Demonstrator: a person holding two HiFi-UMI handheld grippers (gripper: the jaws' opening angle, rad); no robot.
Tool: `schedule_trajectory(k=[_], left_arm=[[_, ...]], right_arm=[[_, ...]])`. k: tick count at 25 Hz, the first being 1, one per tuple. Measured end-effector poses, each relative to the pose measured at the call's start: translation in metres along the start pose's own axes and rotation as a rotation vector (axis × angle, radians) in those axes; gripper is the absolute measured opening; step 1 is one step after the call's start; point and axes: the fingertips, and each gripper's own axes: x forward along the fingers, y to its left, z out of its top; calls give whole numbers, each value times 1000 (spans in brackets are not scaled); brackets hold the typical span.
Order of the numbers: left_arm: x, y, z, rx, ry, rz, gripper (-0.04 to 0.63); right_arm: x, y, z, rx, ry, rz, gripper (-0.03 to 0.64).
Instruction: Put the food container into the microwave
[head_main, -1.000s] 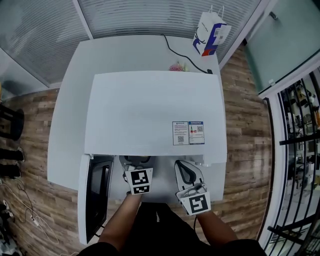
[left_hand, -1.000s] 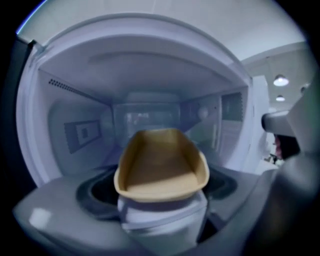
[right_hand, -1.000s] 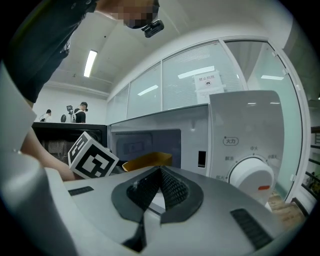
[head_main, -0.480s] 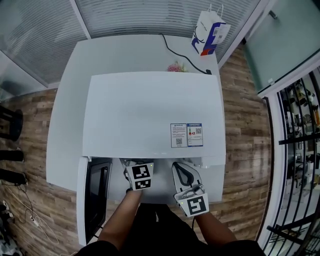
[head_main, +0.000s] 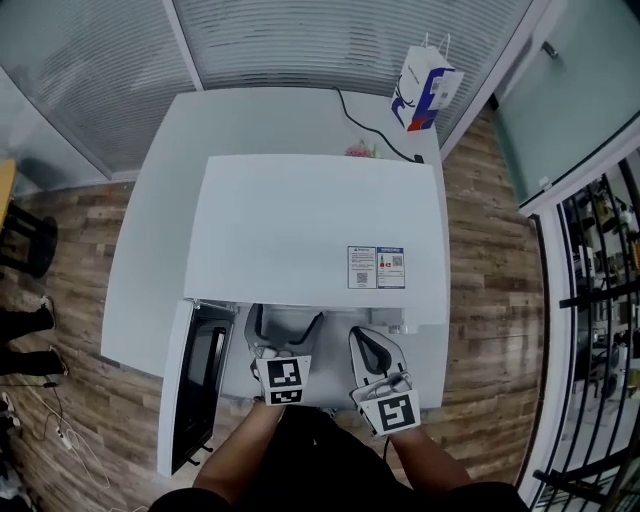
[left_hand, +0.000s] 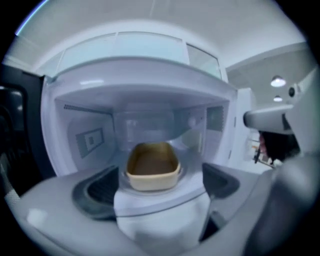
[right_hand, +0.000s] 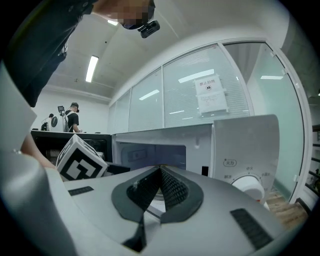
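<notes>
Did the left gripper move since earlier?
Yes: left gripper backed out of the microwave toward the person; its tongs have just been opening, nothing between them.

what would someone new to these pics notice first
The white boxy microwave fills the middle of the white table, its dark-windowed door swung open at the left. Inside its cavity sits a beige rectangular food container, straight ahead of the left hand-held gripper, whose jaws have just been opening with nothing between them.

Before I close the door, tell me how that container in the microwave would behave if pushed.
The food container looks rigid: its rim holds a clean shape. Low and wide, so it probably slides, not tips.
</notes>
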Motion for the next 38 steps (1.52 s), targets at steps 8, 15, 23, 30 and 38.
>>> schedule_trajectory(k=[8,15,23,30,38], left_arm=[[-70,-21,12,7,-19,-45,285],[-106,-25,32,-9,-72,-79,6],[-129,-18,73,-22,-162,-65,6],[-135,-14,88,-10,-198,-46,6],[-137,-13,96,-2,-212,-38,6]], right_arm=[[-22,13,31,-26,-61,13,-2],[-31,29,64,-48,-117,27,-2],[-45,32,94,-72,-181,24,-2],[-54,24,113,-69,-221,-13,-2],[-60,25,122,-70,-243,-23,-2]])
